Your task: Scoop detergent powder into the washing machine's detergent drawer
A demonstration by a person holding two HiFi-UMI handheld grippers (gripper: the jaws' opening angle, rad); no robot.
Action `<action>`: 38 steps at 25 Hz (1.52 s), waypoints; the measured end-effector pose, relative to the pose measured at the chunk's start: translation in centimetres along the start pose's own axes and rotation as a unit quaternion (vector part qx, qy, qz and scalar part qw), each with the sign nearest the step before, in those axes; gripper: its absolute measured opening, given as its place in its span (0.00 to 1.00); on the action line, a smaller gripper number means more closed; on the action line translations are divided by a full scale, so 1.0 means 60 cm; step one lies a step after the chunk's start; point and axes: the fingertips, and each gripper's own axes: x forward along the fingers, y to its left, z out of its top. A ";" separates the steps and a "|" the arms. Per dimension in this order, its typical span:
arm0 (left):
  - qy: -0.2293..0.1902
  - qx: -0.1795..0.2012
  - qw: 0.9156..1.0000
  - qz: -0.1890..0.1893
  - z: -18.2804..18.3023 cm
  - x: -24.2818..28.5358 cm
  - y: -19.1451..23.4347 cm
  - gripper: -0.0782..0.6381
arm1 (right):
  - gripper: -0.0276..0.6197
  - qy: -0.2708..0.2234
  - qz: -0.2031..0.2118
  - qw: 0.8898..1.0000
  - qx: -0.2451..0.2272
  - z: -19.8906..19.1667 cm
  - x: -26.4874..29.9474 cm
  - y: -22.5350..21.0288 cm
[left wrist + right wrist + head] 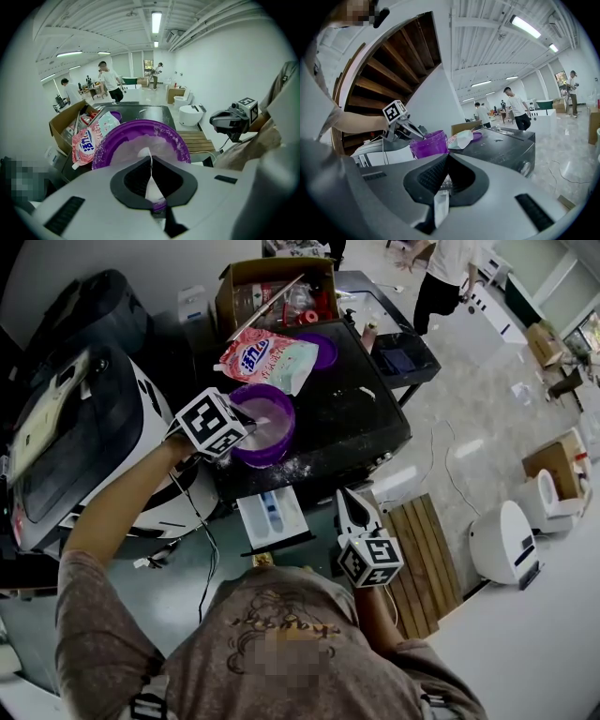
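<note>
My left gripper point(249, 424) is clenched on the scoop point(153, 187). Its handle runs straight out from the jaws into the powder point(268, 430) in the purple tub point(284, 439) on the washing machine point(347, 418). The detergent drawer point(272, 517) stands pulled out just below the tub's near side, between both grippers, with its long axis running from the machine front toward me. My right gripper point(349, 505) is nearer it, pinched shut on a thin white strip point(440, 206) — I can't tell what that is.

Black machine top point(375, 427), purple tub point(273, 454), detergent bag point(272, 360), purple lid point(324, 350)
</note>
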 end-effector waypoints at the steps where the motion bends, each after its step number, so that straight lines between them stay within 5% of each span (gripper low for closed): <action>1: 0.002 0.002 1.000 -0.002 0.000 0.001 -0.001 0.14 | 0.05 0.000 0.000 1.000 0.000 0.000 0.001 0.000; 22: 0.017 -0.028 0.993 -0.111 0.002 0.004 -0.052 0.14 | 0.05 -0.008 -0.006 1.000 0.020 0.012 0.002 -0.005; 30: -0.016 -0.091 0.984 -0.154 0.009 -0.016 -0.055 0.14 | 0.05 -0.004 -0.002 1.000 0.010 0.012 0.004 -0.004; 38: -0.067 -0.182 0.963 -0.185 0.008 -0.040 -0.044 0.14 | 0.05 0.001 0.006 1.000 0.006 0.012 0.011 0.005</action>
